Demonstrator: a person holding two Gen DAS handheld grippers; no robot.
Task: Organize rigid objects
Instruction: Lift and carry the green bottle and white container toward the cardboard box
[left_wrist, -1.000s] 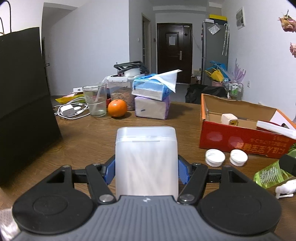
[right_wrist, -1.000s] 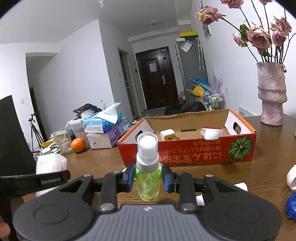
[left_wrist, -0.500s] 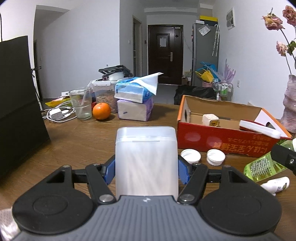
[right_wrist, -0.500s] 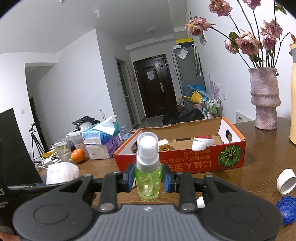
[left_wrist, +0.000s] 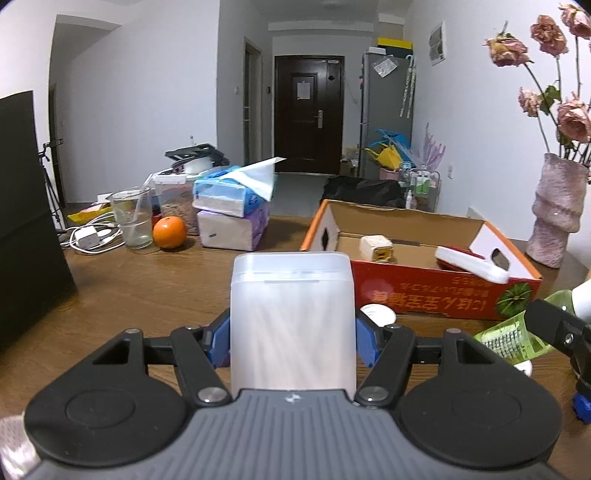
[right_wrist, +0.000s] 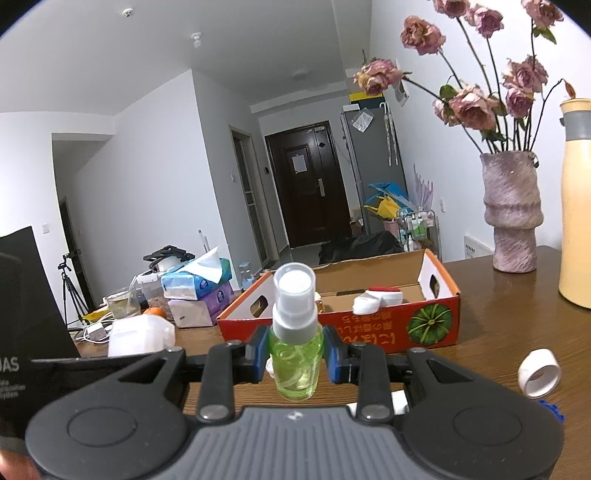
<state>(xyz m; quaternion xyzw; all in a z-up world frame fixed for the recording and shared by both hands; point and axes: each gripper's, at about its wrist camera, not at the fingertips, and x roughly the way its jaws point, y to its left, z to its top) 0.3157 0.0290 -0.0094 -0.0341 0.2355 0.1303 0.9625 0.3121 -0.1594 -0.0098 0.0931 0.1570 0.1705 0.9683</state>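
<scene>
My left gripper is shut on a frosted white plastic box, held upright above the wooden table. My right gripper is shut on a small green spray bottle with a white pump top, also upright. The bottle and the right gripper's finger show at the right edge of the left wrist view. Ahead of both stands an open red cardboard box holding a small cream cube and a white and red item. The frosted box appears at left in the right wrist view.
White caps lie before the red box. Tissue packs, an orange, a glass and white cables sit at back left. A black bag stands left. A vase of roses, a yellow flask and a white ring are at right.
Both grippers have moved to the right across the table with their loads. The red box now lies more in front of them, and the vase and yellow flask have come into view.
</scene>
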